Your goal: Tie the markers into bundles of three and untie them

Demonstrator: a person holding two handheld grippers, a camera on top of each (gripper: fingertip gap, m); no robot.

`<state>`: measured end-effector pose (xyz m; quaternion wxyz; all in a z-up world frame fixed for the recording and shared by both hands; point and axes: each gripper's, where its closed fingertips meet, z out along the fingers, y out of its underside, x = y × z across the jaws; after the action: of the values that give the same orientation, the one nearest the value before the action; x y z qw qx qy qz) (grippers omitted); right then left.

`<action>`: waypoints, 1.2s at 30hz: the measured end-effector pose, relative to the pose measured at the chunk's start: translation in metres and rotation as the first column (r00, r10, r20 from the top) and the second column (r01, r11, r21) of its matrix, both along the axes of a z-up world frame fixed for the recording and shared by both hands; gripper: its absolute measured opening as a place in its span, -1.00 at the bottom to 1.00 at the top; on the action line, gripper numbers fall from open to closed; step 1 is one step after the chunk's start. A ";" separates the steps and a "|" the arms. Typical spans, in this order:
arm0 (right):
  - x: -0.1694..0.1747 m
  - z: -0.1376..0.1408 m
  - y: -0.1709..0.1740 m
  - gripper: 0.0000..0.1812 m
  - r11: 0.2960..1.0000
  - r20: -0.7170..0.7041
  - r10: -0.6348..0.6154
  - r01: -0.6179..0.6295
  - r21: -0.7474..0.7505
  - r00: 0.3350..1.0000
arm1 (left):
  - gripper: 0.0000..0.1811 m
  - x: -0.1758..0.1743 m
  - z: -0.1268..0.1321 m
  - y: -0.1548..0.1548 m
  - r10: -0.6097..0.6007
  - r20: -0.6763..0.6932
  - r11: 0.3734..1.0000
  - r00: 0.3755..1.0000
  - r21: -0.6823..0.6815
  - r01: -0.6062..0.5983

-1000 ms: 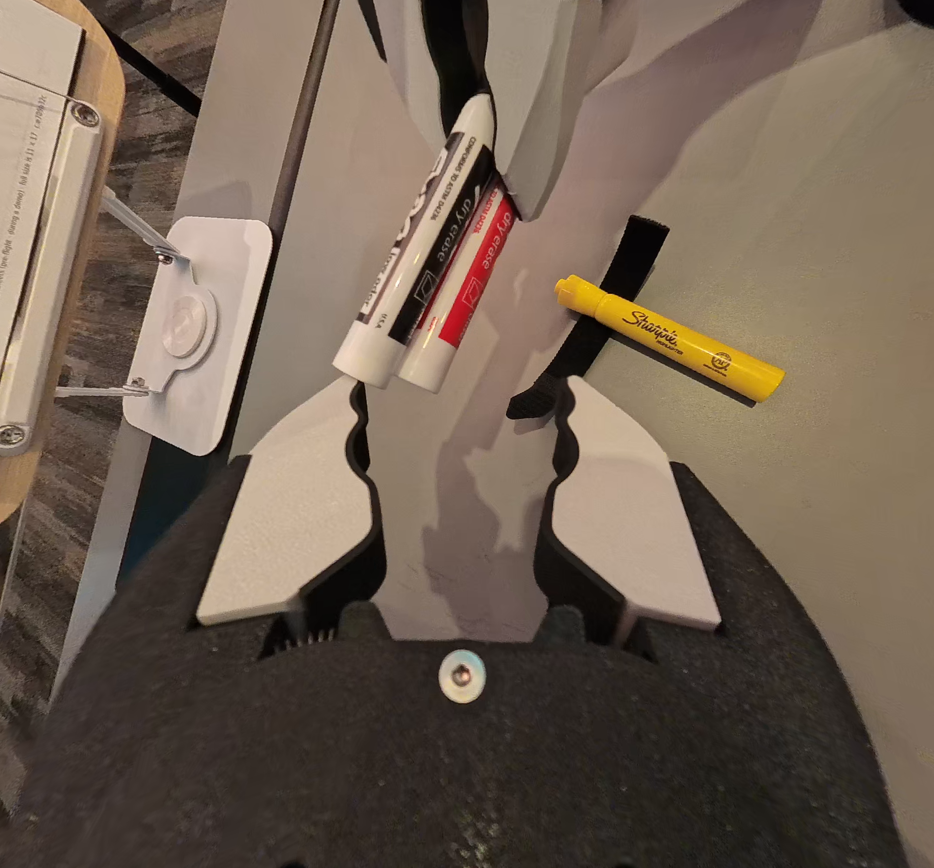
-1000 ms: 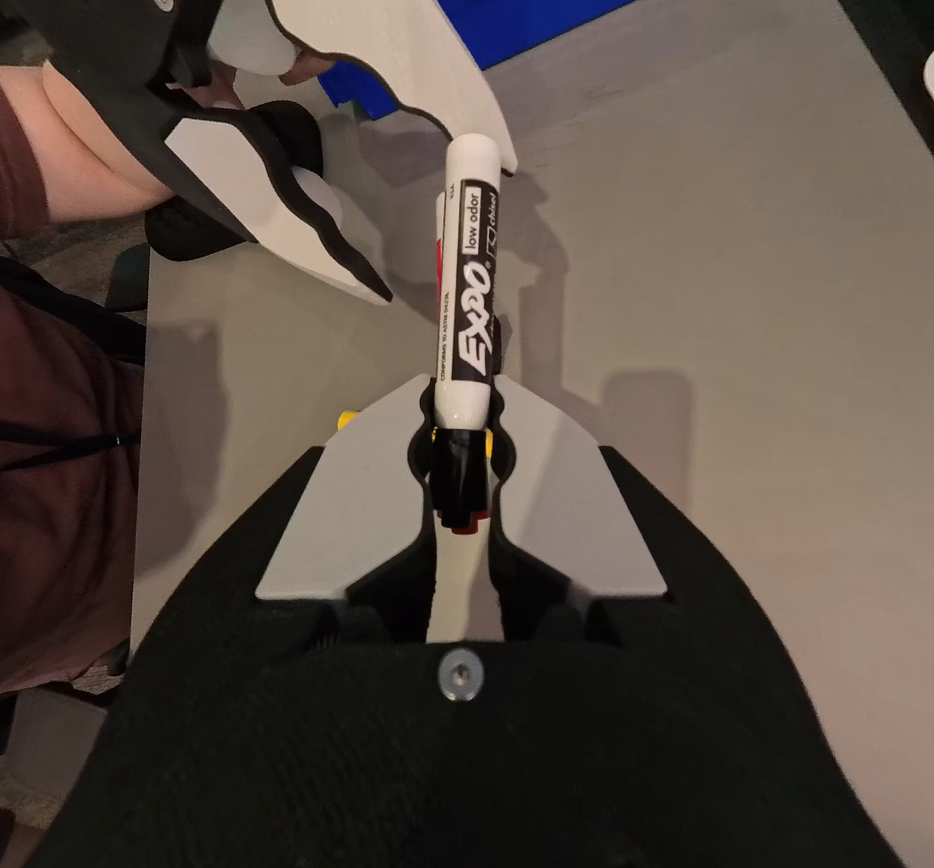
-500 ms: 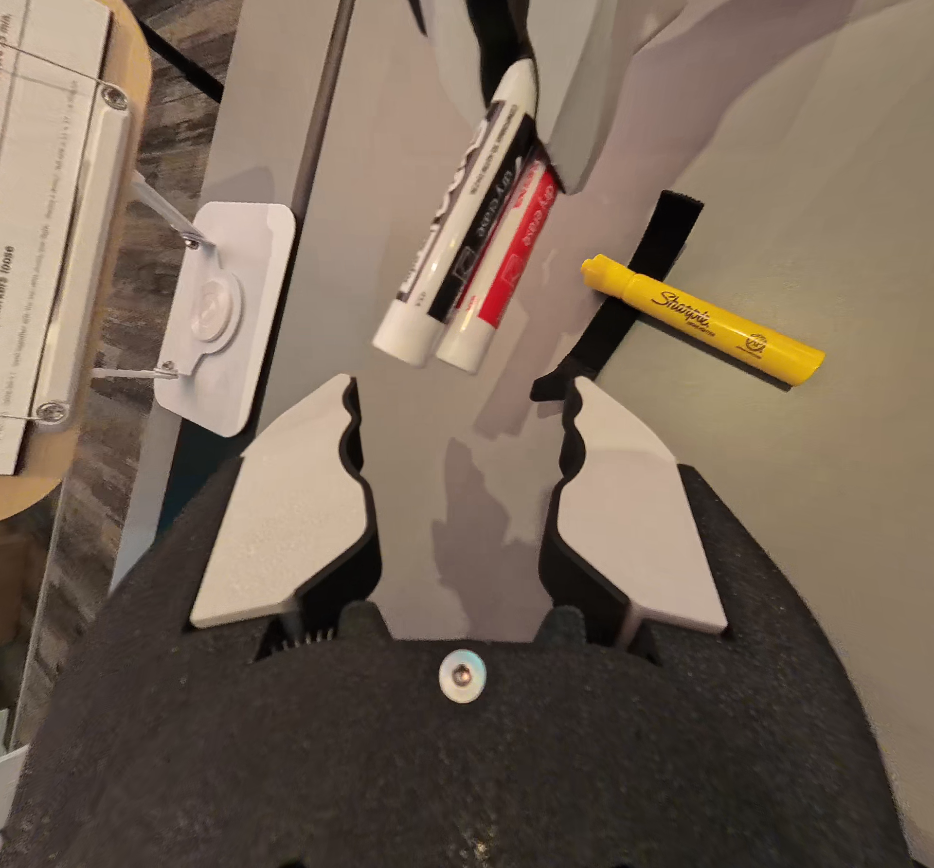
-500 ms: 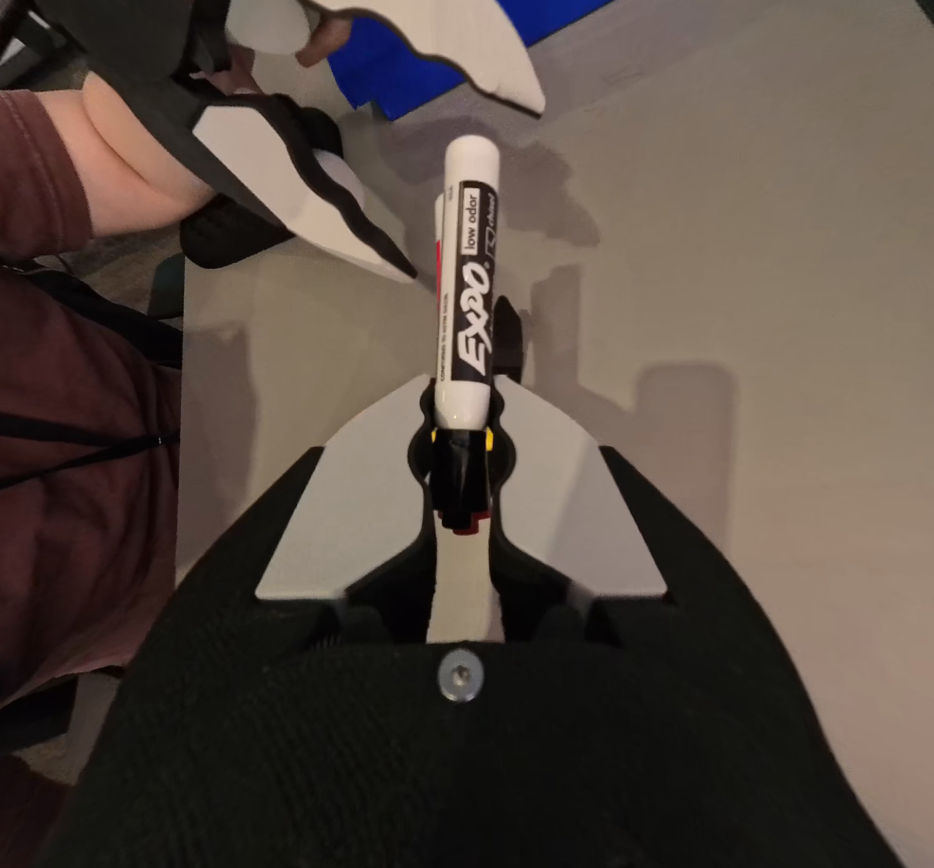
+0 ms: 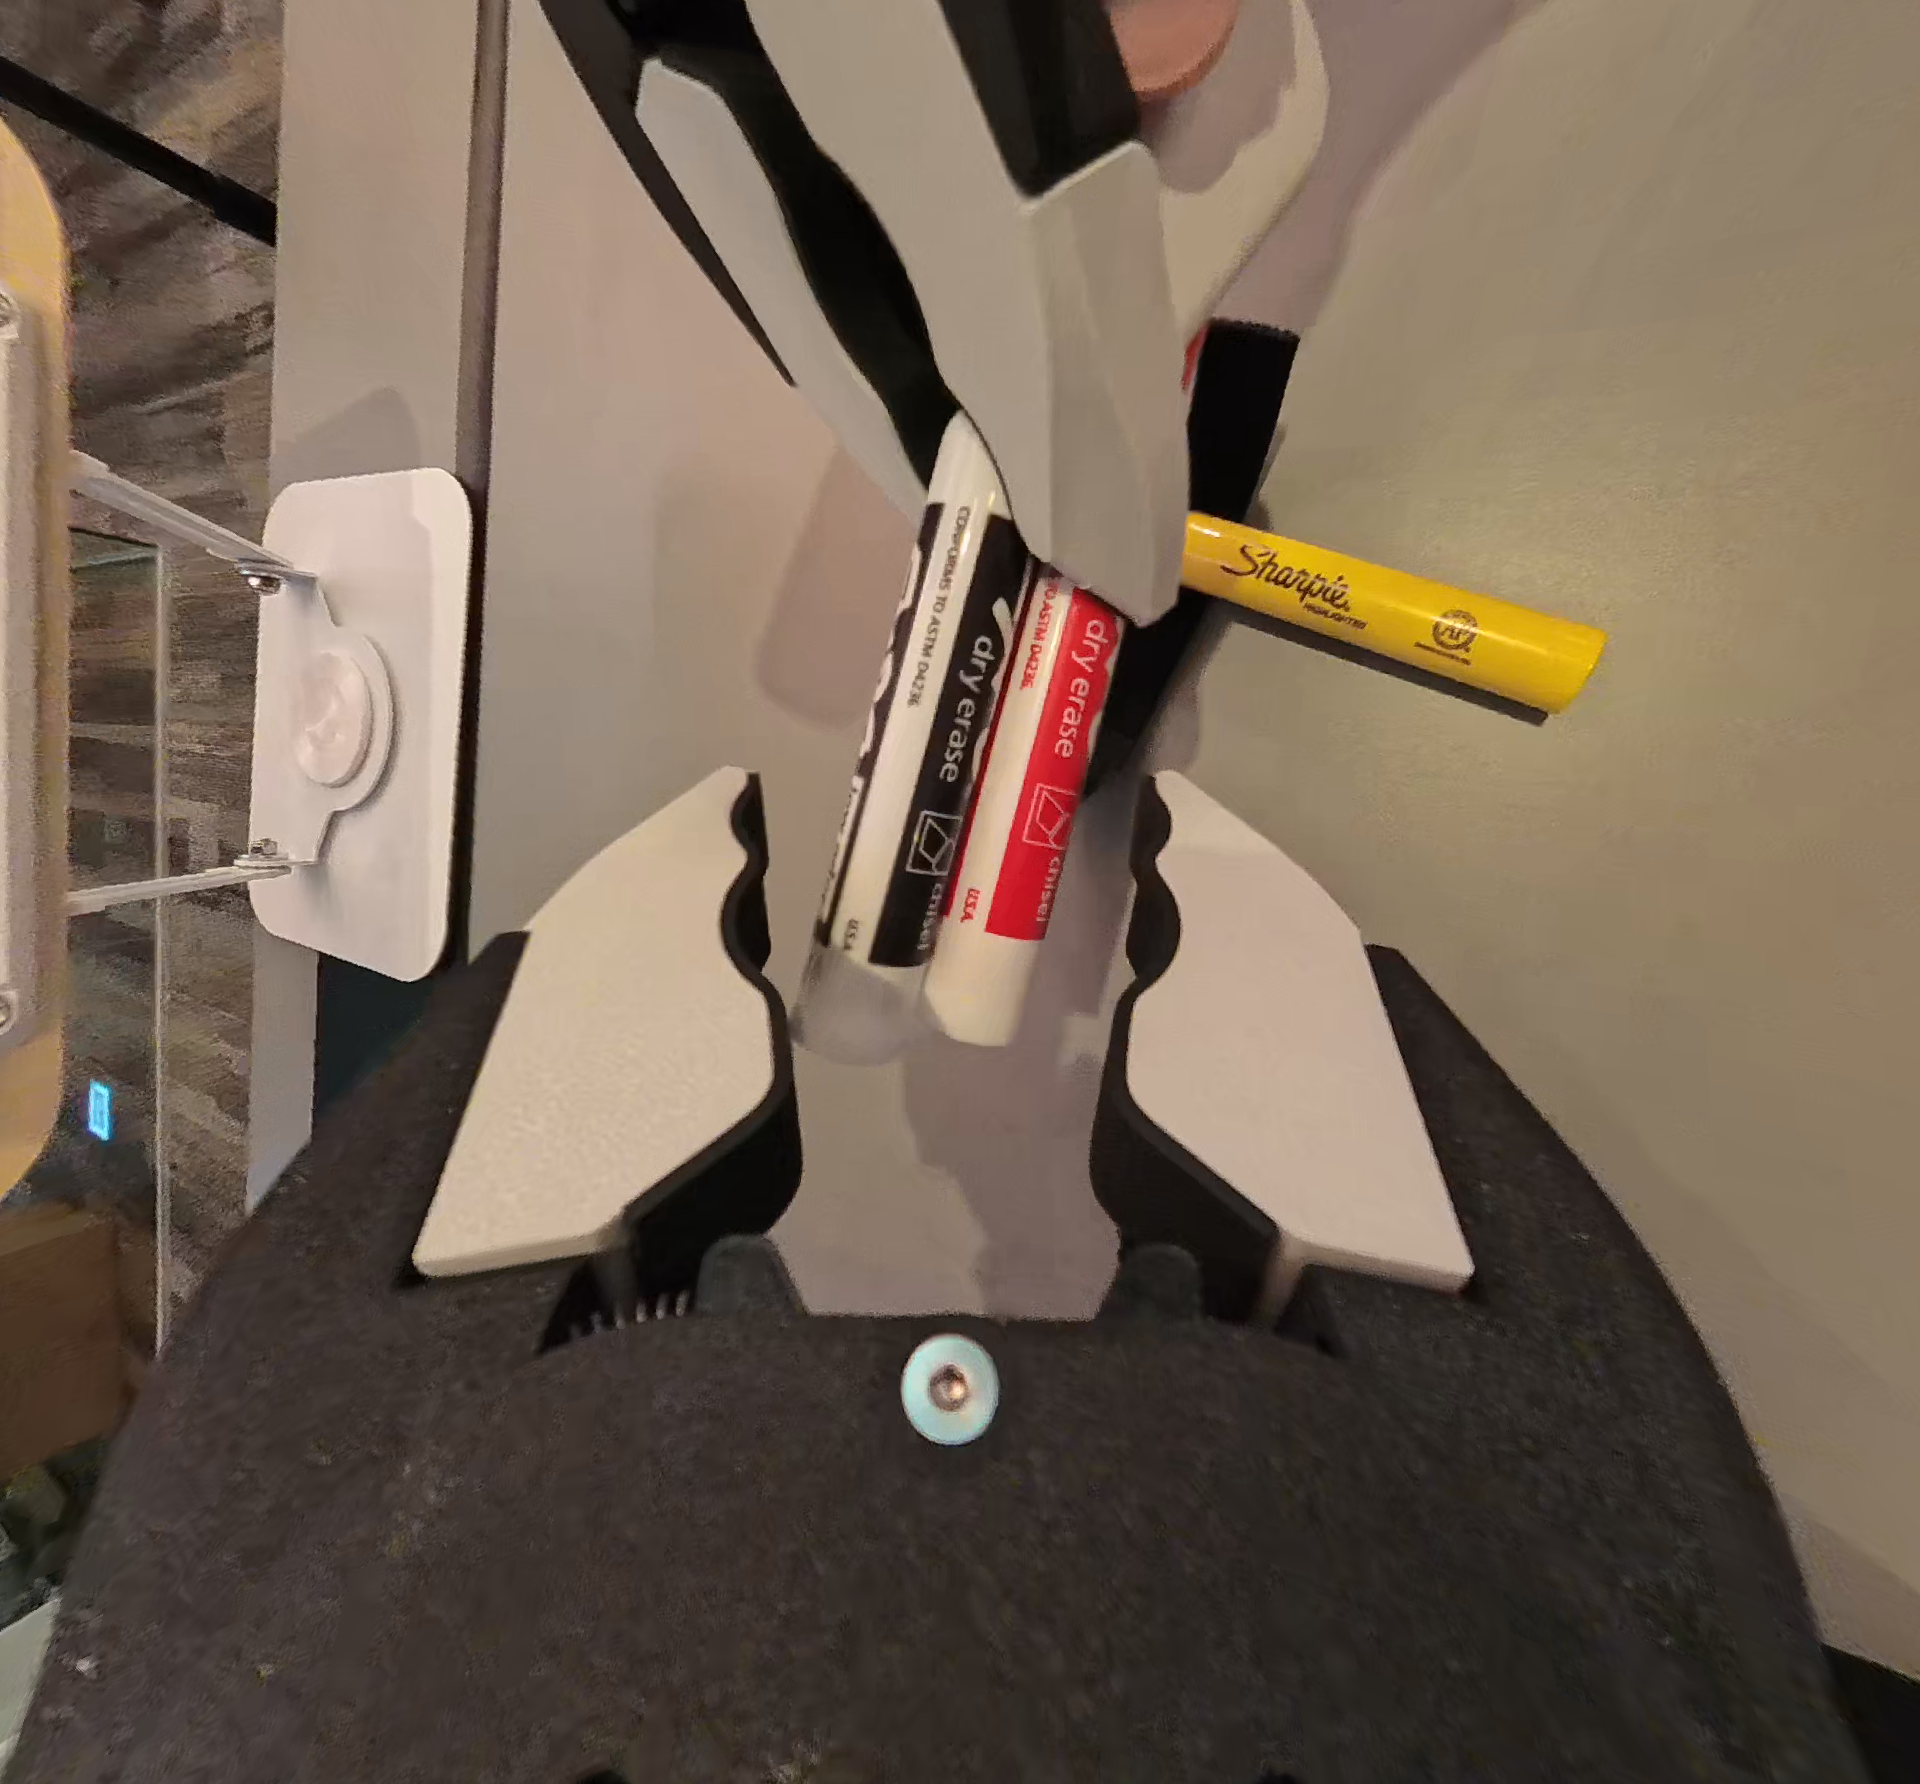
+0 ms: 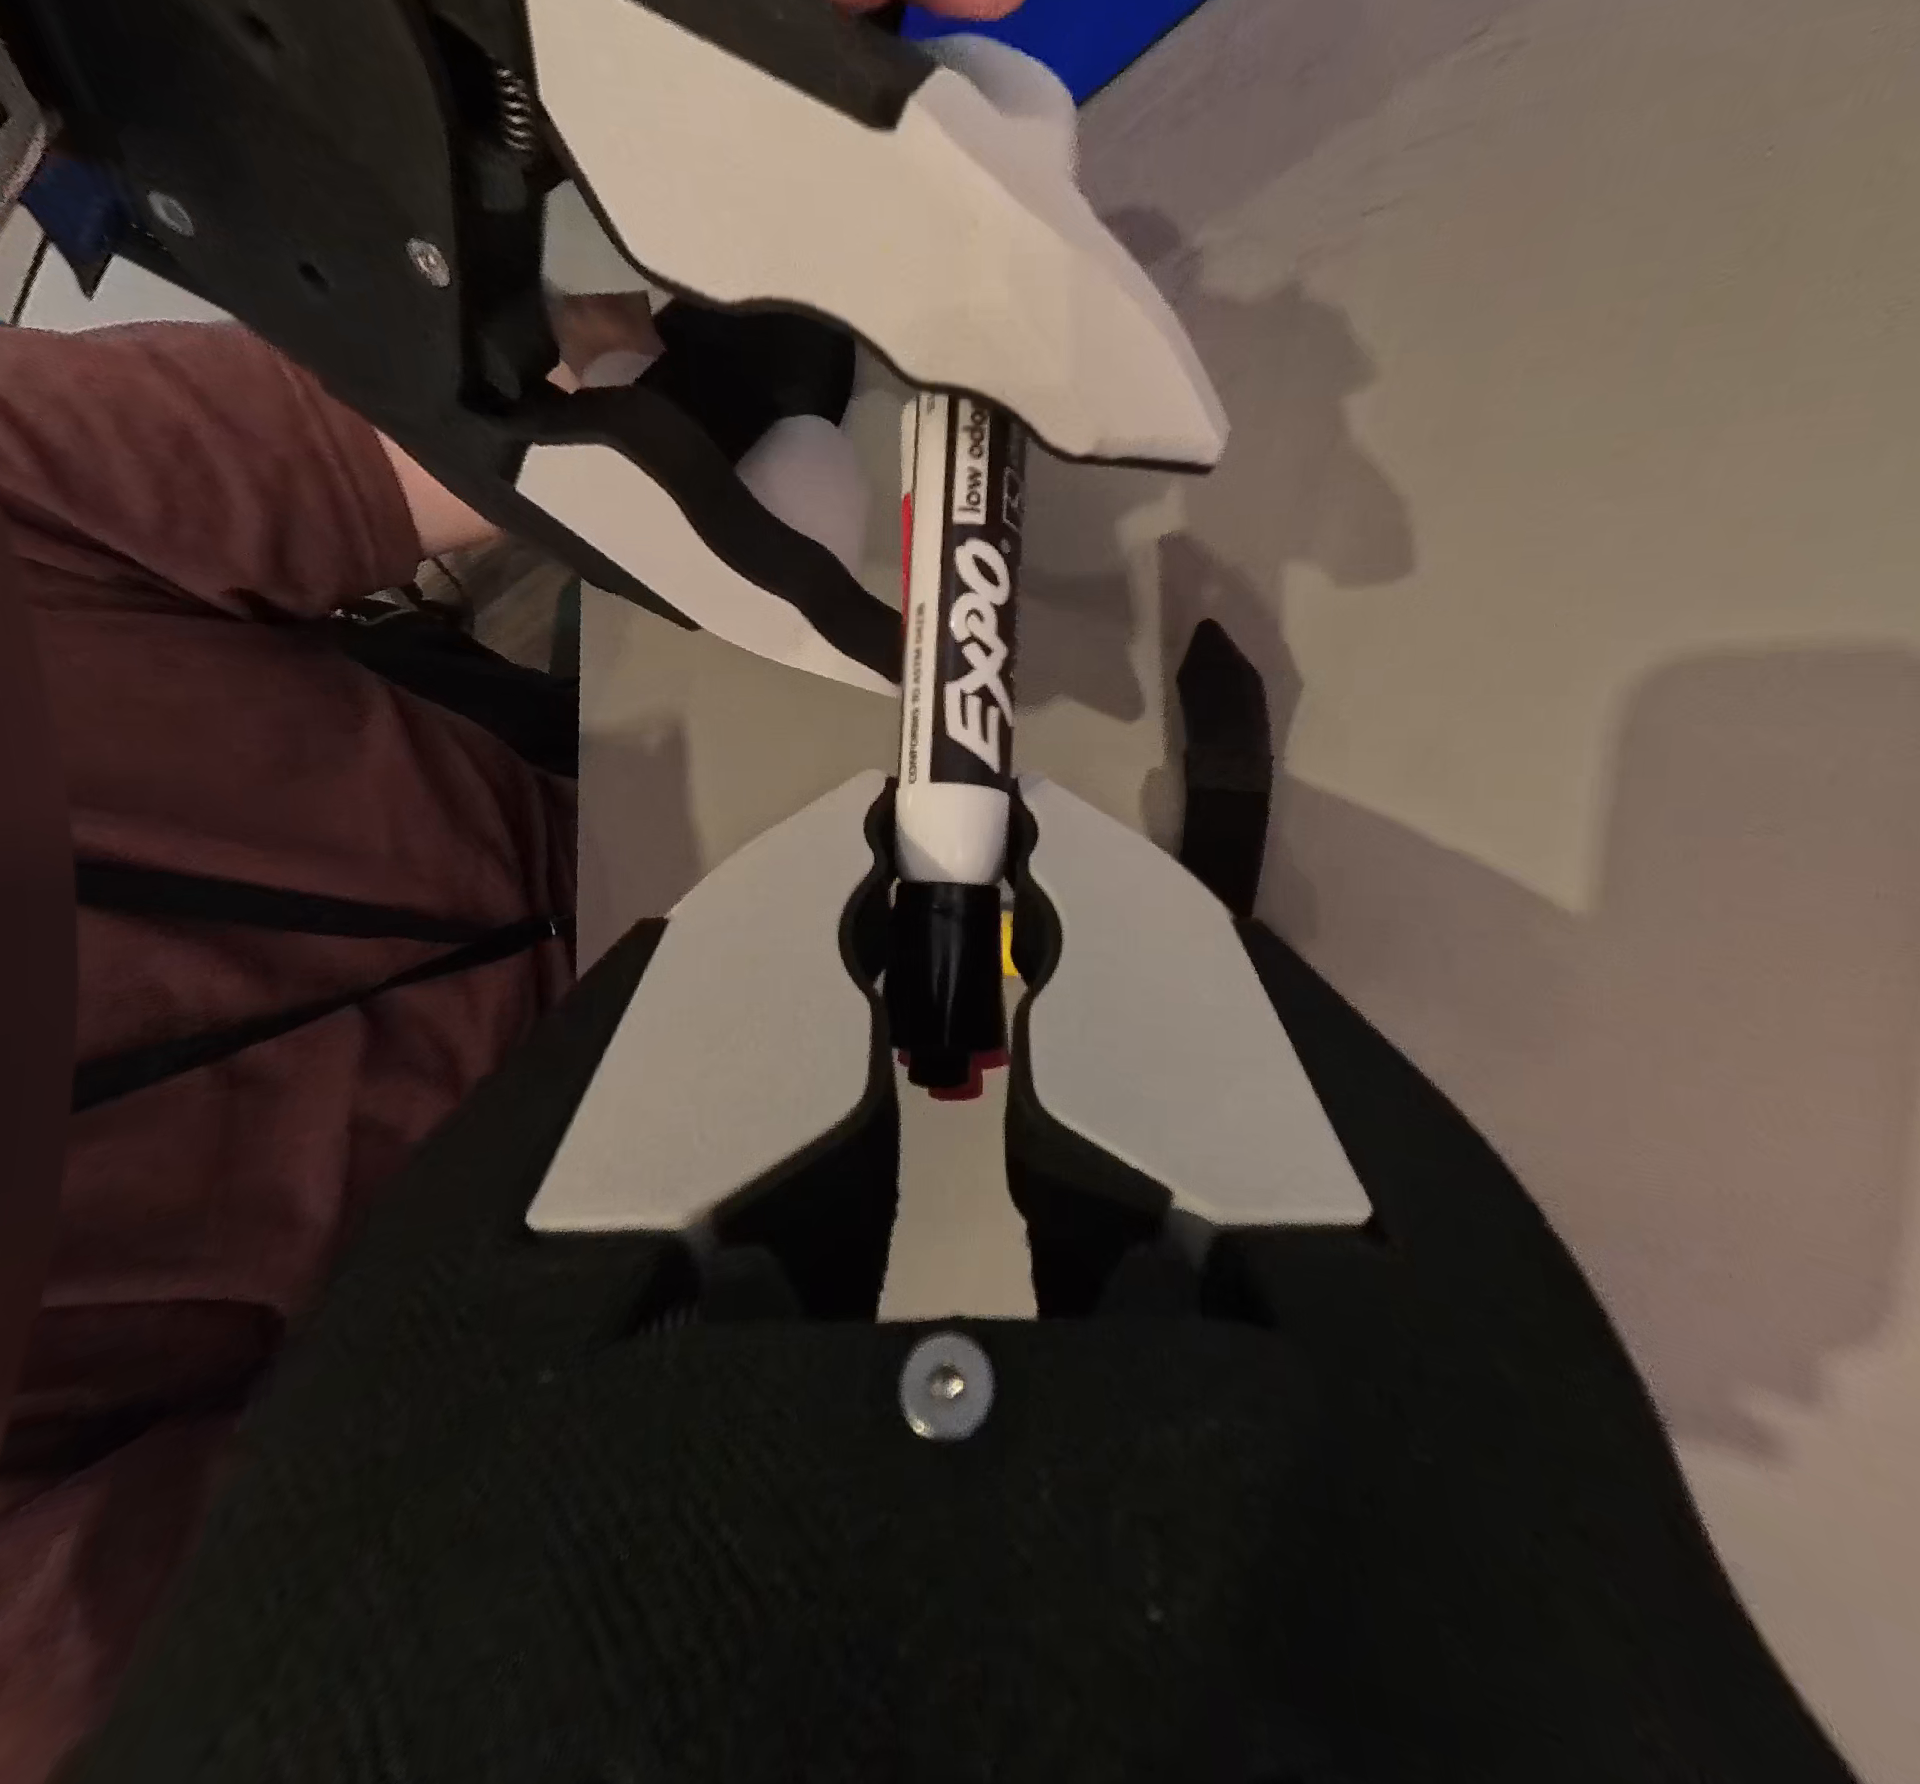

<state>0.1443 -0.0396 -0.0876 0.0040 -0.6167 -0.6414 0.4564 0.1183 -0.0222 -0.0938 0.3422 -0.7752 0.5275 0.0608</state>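
Now the right gripper (image 6: 954, 799) is clamped on the black marker (image 6: 961, 664) and red marker (image 5: 1034, 799), held together above the yellow highlighter (image 5: 1392, 612), which lies across the black strap (image 5: 1236, 425). Left gripper (image 5: 951, 799) gapes wide around their free ends.

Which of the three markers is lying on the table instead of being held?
The yellow highlighter, lying flat across the black strap. The black marker and red marker are gripped together in the right tongs.
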 end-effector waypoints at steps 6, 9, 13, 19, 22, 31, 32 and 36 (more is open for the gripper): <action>-0.002 -0.007 -0.005 -0.79 1.000 0.046 -0.012 0.012 -0.016 0.999 | -0.35 0.000 -0.009 0.000 -0.001 -0.033 1.000 0.999 -0.021 0.000; -0.003 -0.007 -0.005 -0.79 0.999 0.055 -0.024 0.025 -0.027 0.998 | -0.41 -0.003 -0.014 0.001 0.011 -0.064 1.000 0.998 -0.025 -0.013; -0.002 -0.007 -0.004 -0.79 0.998 0.065 -0.032 0.035 -0.048 0.997 | -0.41 -0.005 -0.021 0.003 0.019 -0.108 0.999 0.994 -0.028 -0.023; -0.003 -0.013 -0.005 -0.79 0.993 0.097 -0.030 0.040 -0.112 0.995 | -0.48 -0.006 -0.028 0.005 0.026 -0.154 0.999 0.988 -0.025 -0.030; -0.003 -0.017 -0.005 -0.79 0.991 0.110 -0.026 0.040 -0.125 0.994 | -0.49 -0.006 -0.032 0.004 0.015 -0.171 0.999 0.985 -0.033 -0.021; -0.002 -0.018 -0.006 -0.79 0.978 0.127 -0.018 0.043 -0.203 0.992 | -0.53 -0.005 -0.035 0.000 0.002 -0.179 0.998 0.984 -0.063 -0.014; -0.002 -0.019 -0.006 -0.79 0.978 0.128 -0.016 0.041 -0.202 0.992 | -0.53 -0.005 -0.035 -0.001 0.003 -0.189 0.998 0.982 -0.060 -0.015; -0.003 -0.019 -0.006 -0.80 0.977 0.127 -0.022 0.048 -0.205 0.992 | -0.54 -0.005 -0.034 -0.002 0.008 -0.190 0.997 0.982 -0.069 -0.021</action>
<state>0.1414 -0.0453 -0.1070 -0.0924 -0.6522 -0.5781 0.4815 0.1136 -0.0245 -0.1278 0.2623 -0.7813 0.5539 0.1179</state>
